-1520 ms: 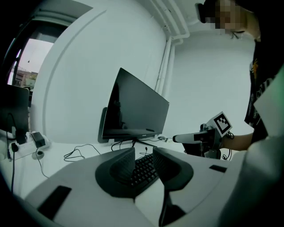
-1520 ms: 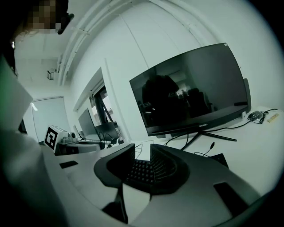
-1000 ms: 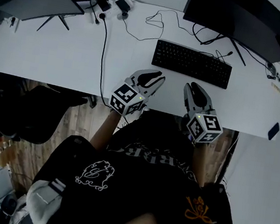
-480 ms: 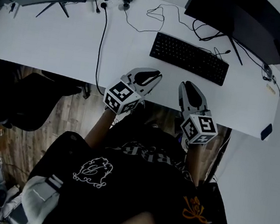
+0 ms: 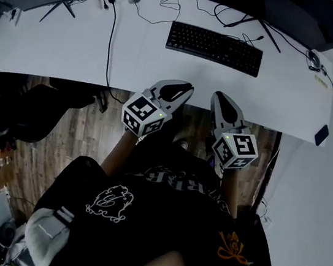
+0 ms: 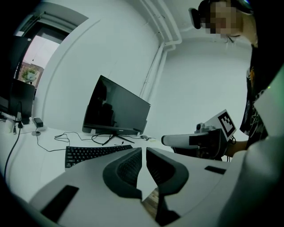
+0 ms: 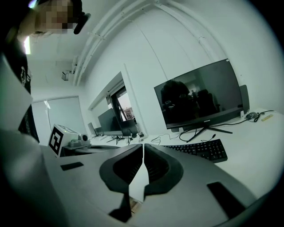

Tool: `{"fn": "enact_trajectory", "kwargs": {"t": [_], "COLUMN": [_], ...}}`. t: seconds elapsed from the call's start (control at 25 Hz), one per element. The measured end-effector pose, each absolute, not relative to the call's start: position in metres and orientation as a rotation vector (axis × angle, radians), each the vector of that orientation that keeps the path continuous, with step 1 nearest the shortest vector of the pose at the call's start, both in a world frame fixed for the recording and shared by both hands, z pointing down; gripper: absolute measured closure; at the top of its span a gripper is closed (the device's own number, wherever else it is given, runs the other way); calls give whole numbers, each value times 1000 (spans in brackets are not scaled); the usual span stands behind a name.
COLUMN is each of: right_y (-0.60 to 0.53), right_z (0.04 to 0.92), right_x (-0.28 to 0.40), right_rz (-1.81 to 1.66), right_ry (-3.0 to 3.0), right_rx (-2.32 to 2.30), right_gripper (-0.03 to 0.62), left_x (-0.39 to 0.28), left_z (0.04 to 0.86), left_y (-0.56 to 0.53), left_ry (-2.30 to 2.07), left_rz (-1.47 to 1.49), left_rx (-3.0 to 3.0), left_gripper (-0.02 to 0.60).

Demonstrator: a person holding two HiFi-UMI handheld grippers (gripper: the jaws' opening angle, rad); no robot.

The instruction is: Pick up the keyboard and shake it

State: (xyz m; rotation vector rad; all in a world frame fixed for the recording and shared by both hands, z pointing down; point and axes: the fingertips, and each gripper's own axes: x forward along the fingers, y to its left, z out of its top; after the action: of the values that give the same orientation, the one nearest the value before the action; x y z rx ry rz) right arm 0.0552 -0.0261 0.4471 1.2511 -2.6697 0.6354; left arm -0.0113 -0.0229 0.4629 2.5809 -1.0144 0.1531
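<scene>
Starting nearest: finds the left gripper and the right gripper side by side in the middle of the head view, tips at the near edge of the white desk, with wood floor below them. Reads both pairs of jaws as pressed together with nothing between them (just been closing, and only on air).

Places the keyboard farther up, in the upper middle of the frame, flat on the desk, untouched and well apart from both tips. Takes its long axis as running left to right across the frame, dipping slightly toward the right, so both grippers point at its long near side. Judges neither hand clearly nearer: left tip sits under the left half, right tip under the right half.

Confirms this in the gripper views: keyboard peeking out left of the left gripper, keyboard showing right of the right gripper. Beyond it, a dark monitor at the top.

Compared with a second ago: shows a wider gap to the keyboard, and tips that lay over the desk top now at its edge.
</scene>
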Motion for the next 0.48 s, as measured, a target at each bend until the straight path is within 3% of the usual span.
{"fn": "enact_trajectory", "kwargs": {"t": [0.48], "right_y": [57], "right_z": [436], "right_x": [96], "right_rz": [638], "right_ry": [-2750], "right_rx": [1257], "right_gripper": [589], "left_x": [33], "left_z": [448], "left_y": [69], "left_ry": [-1037], "left_rz": [138], "left_rx": [2574], "left_gripper": [537]}}
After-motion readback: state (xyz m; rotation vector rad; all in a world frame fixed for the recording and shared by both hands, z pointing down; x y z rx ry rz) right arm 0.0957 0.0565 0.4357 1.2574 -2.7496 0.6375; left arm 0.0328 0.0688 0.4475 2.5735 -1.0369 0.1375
